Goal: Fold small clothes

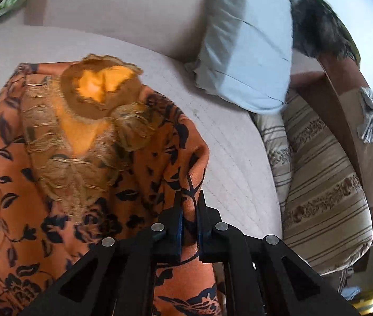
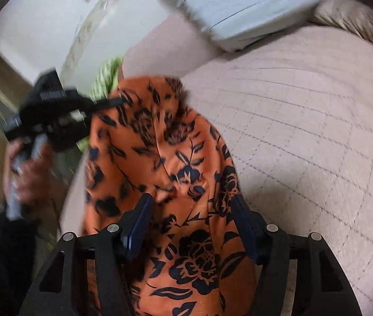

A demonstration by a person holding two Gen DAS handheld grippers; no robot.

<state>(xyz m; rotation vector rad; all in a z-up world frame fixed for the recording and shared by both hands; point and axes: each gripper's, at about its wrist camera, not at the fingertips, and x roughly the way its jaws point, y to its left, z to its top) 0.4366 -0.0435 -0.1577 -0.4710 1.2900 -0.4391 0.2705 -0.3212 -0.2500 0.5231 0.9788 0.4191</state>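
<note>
The orange garment [image 1: 54,171] is a small top printed with dark navy flowers, leaves and stems. In the left wrist view it fills the lower left of the frame, with its neckline [image 1: 99,87] toward the upper middle: a brownish band round an opening that shows a plain, brighter orange inside. Below the neckline runs a panel of pale beige lace [image 1: 62,163], wavy and see-through. The cloth hangs in soft folds over the quilted bed cover [image 1: 226,137], which is pale pinkish with stitched lines.

The left gripper [image 1: 188,210], bottom centre of that view, has its jaws closed on a raised fold at the garment's right edge, the fabric pinched between the blue pads. In the right wrist view the right gripper [image 2: 191,210] sits at the bottom centre with its jaws spread wide; the printed cloth [image 2: 165,158] lies between the two blue fingers, but they are not pressed together on it. There the left gripper [image 2: 52,115] appears blurred at centre left, held by a hand [image 2: 28,173].

A light blue pillow [image 1: 249,52] lies in the upper right of the left view, beside a striped beige cushion [image 1: 323,197] at the right.
</note>
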